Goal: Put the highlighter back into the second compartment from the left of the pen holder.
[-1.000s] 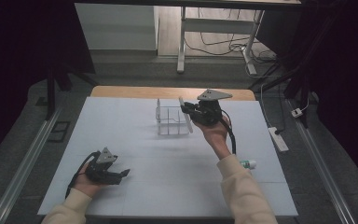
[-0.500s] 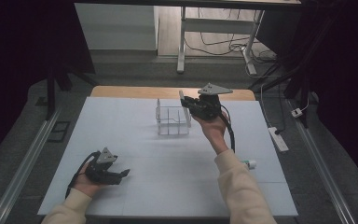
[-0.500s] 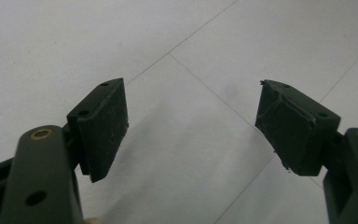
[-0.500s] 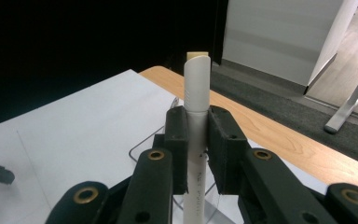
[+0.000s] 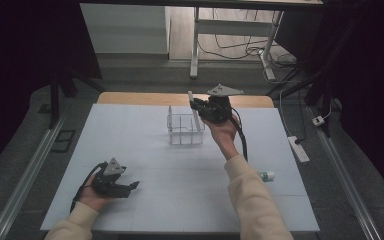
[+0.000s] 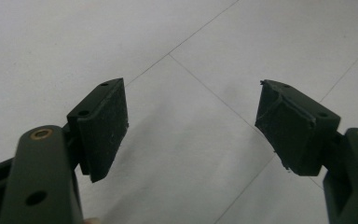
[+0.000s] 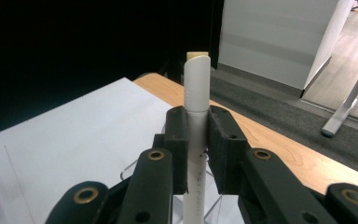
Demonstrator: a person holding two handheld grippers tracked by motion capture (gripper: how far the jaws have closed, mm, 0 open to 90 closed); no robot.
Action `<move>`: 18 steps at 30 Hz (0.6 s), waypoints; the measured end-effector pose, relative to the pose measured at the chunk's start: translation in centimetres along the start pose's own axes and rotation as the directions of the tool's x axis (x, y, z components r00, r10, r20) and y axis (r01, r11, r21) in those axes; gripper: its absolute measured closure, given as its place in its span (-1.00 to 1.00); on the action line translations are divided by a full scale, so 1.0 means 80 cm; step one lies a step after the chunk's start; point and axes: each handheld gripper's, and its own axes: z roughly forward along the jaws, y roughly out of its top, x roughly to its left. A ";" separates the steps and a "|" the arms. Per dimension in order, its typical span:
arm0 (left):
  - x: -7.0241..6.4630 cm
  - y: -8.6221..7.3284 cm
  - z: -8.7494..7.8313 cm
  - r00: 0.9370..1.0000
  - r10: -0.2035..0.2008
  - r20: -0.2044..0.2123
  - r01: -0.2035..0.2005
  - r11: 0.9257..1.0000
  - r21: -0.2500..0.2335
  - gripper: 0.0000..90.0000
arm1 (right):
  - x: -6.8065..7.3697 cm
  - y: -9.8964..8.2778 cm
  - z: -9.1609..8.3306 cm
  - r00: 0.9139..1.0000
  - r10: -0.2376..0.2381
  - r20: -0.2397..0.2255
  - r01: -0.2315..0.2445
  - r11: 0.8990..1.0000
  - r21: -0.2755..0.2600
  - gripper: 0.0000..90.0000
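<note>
Evidently mid-placement: right gripper (image 5: 198, 107) clamped on white pen (image 5: 192, 102), held upright over right rear cell of clear organizer (image 5: 185, 131), likely for straight drop-in. Long axis near vertical, cap end (image 7: 197, 63) up, lower end in or just above cell. Left gripper (image 5: 130, 186) idle near table (image 5: 130, 125) front left, jaws wide, nothing between.

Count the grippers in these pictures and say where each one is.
2. The left gripper rests low on the white table near its front left, jaws open. The right gripper is raised beside the clear organiser, clamping an upright white pen.
</note>
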 end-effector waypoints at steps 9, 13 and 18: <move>0.000 0.000 0.000 1.000 -0.001 0.003 0.001 1.000 -0.002 -0.44 | -0.004 0.007 0.018 1.000 0.012 0.010 -0.012 1.000 -0.017 0.72; 0.000 0.000 0.000 1.000 -0.003 0.005 0.003 1.000 -0.003 -0.44 | -0.007 0.005 0.027 1.000 0.024 0.013 -0.024 0.999 -0.032 0.72; 0.000 0.000 0.000 1.000 -0.003 0.006 0.003 1.000 -0.005 -0.44 | -0.009 0.003 0.038 0.999 0.042 0.008 -0.042 0.998 -0.040 0.72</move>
